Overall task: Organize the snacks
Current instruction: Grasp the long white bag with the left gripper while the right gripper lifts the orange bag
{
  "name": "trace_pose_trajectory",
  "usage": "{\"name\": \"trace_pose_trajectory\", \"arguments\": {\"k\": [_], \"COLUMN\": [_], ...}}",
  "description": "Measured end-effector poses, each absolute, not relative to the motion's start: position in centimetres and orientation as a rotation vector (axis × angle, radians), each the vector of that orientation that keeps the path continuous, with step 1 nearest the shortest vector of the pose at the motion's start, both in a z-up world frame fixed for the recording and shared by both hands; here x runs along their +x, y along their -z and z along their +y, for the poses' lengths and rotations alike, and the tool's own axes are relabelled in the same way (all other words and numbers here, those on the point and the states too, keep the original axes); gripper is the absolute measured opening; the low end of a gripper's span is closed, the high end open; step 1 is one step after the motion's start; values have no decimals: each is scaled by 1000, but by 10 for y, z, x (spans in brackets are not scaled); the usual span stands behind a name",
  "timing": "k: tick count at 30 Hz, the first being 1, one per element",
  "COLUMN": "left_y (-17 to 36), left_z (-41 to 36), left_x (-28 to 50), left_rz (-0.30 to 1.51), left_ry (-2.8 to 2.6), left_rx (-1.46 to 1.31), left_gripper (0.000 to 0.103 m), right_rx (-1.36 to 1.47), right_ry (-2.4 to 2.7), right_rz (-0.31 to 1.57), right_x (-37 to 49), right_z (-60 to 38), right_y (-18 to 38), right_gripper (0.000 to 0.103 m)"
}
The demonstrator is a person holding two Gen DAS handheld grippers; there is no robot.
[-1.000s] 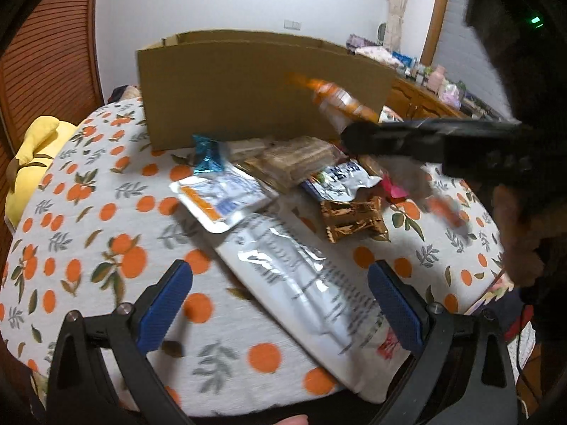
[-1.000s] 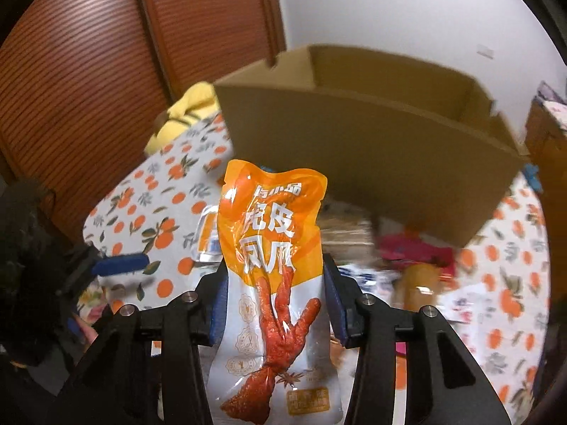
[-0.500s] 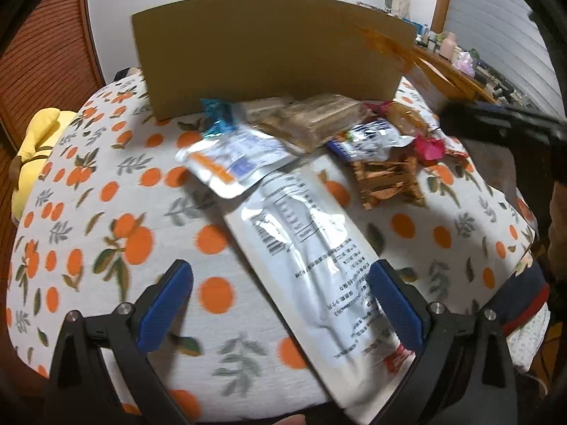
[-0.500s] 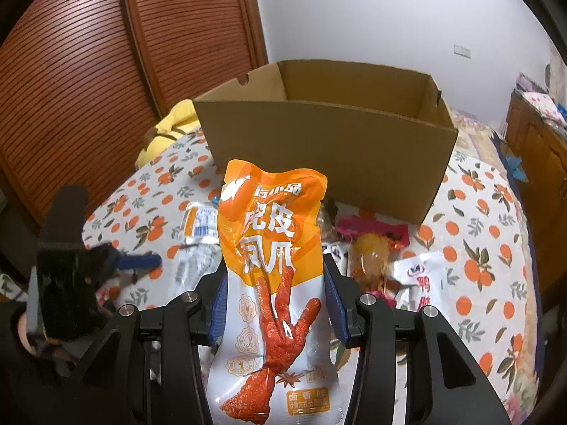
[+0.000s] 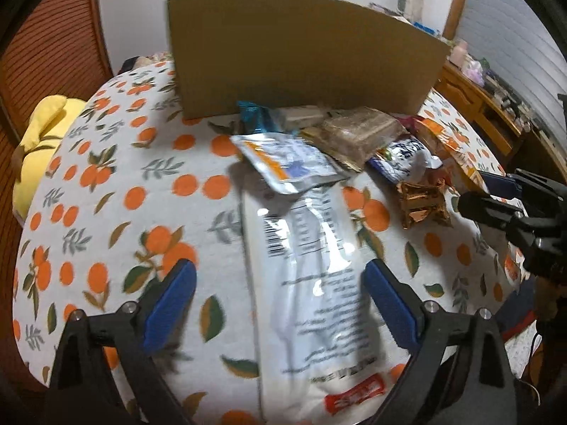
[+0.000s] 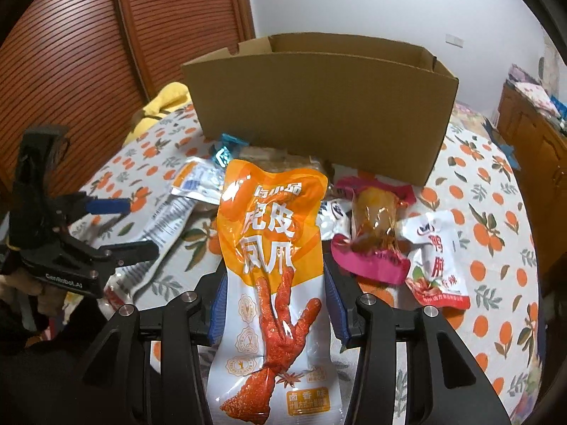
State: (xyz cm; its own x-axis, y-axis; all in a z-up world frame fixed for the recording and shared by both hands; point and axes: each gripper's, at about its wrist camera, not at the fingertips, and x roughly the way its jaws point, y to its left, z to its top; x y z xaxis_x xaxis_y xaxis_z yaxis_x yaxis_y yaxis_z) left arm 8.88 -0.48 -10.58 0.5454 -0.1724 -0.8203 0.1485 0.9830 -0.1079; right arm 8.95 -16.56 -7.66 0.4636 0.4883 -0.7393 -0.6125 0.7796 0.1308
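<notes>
the right gripper (image 6: 274, 304) is clamped on a glossy orange-and-white pouch (image 6: 273, 265) printed with a red chicken foot; its blue pads press the crinkly film from both sides and the pouch stands upright between them. the left gripper (image 5: 280, 294) has its jaws spread wide with nothing pinched; it hovers over a long white plastic packet (image 5: 312, 283), shiny and wrinkled, lying flat on the table with a barcode and small print facing up.

the tablecloth (image 5: 106, 191) is a soft-looking white fabric patterned with oranges and leaves. at the far side stands a plain brown cardboard box (image 6: 319, 106), open-topped, with smooth matte walls. in front of it lies a loose heap of snacks: a small white foil sachet (image 5: 290, 166) with an orange stripe, a teal wrapper (image 5: 253, 117), a brownish block in clear film (image 5: 361, 131), a coppery crumpled foil pack (image 5: 421, 205), a magenta-edged pouch (image 6: 375, 237) (translucent in the middle) and a white packet with red print (image 6: 437, 258).
</notes>
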Motion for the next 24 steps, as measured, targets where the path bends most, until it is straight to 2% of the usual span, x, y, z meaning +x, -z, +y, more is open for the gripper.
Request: {"name": "trace_pose_trajectory", "arguments": {"k": [6,11,20,23,24], "left_y": [105,103,102,102,101], "left_z": [-20,-17,33,49,55], "left_x": [99,100,87,84,83], "left_rz": [1005,1011,1020,1019,1015], "left_ry": [199,198,227,206,199], "left_rx": [22,77,99,80,72], "left_gripper": [92,69,63,55,49], "right_rx": [-176,-163,-159,-164,-165], "right_ry": [-668,-670,-676,-681,-682], "right_rz": [846,851,849,851,852], "right_x": [83,80,78,77,76], "right_z": [-166,-167,-165,-162,-161], "right_y": [81,85,85,87,87], "right_gripper": [48,48,48,48,48]}}
